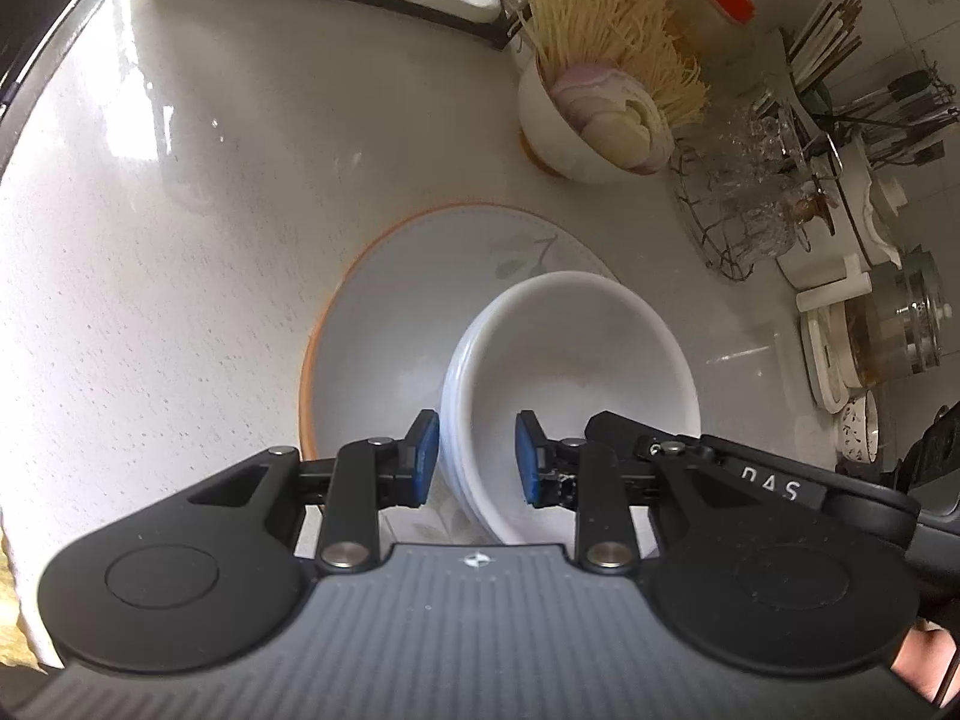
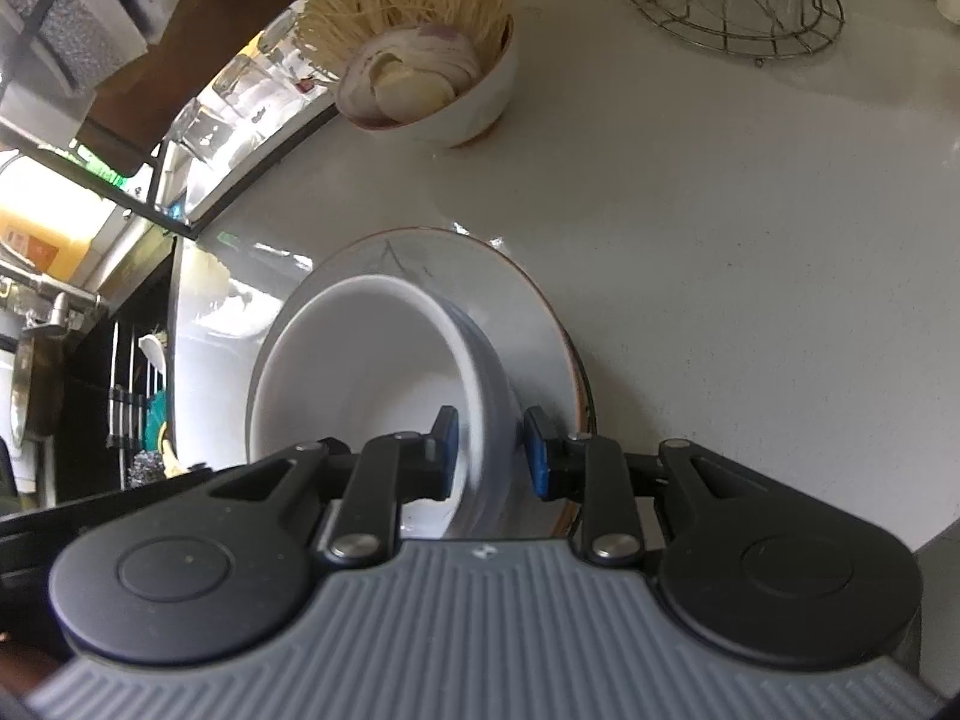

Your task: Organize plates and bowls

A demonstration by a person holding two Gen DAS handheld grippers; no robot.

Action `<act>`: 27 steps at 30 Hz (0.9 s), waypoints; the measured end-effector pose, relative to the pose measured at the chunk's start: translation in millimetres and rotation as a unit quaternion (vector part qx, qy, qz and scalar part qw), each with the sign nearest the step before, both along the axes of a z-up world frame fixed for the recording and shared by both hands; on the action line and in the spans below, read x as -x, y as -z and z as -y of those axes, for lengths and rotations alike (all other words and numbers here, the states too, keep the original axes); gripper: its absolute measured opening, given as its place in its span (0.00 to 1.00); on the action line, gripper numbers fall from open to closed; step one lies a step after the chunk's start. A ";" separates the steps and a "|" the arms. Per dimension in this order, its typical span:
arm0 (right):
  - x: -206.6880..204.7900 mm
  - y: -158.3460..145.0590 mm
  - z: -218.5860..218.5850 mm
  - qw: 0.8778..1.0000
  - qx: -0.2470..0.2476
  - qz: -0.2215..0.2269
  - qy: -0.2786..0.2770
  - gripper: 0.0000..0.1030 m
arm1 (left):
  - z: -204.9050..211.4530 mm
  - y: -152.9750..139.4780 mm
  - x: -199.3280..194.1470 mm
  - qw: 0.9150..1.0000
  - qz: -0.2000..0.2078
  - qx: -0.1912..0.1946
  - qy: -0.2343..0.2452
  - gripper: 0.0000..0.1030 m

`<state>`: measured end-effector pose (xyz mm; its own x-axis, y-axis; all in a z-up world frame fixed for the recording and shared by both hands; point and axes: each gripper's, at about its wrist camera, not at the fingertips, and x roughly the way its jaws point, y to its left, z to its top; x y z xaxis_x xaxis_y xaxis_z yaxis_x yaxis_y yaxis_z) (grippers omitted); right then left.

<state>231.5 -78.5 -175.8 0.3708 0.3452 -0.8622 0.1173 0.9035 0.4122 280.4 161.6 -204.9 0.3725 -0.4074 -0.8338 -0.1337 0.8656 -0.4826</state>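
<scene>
Left wrist view: the left gripper [image 1: 477, 456] straddles the near wall of a white bowl [image 1: 576, 384], 1 blue pad outside and 1 inside, a gap showing at each pad; contact cannot be told. The bowl sits on an orange-rimmed plate [image 1: 384, 324] on the white counter [image 1: 180, 210].

Right wrist view: the right gripper [image 2: 492, 450] straddles the bowl's [image 2: 360, 360] right wall likewise, part open, grip uncertain. The plate [image 2: 534, 330] lies beneath.
</scene>
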 end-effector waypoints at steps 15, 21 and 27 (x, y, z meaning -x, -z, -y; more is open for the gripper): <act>24.2 -49.4 16.3 0.997 0.018 0.074 0.024 0.44 | 6.9 -65.5 22.7 0.994 0.085 -0.054 0.038 0.39; 44.1 -86.7 32.1 0.989 0.025 0.146 0.011 0.44 | 25.0 -102.7 47.7 0.985 0.144 -0.083 0.035 0.39; 74.6 -127.8 52.3 0.974 0.029 0.224 -0.002 0.44 | 51.6 -139.8 84.6 0.976 0.190 -0.098 0.035 0.39</act>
<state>156.9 -130.9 -48.1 0.7133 0.3034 -0.6318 -0.0674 0.9269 0.3691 195.8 110.0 -65.1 0.6465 -0.2898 -0.7058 0.0858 0.9468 -0.3102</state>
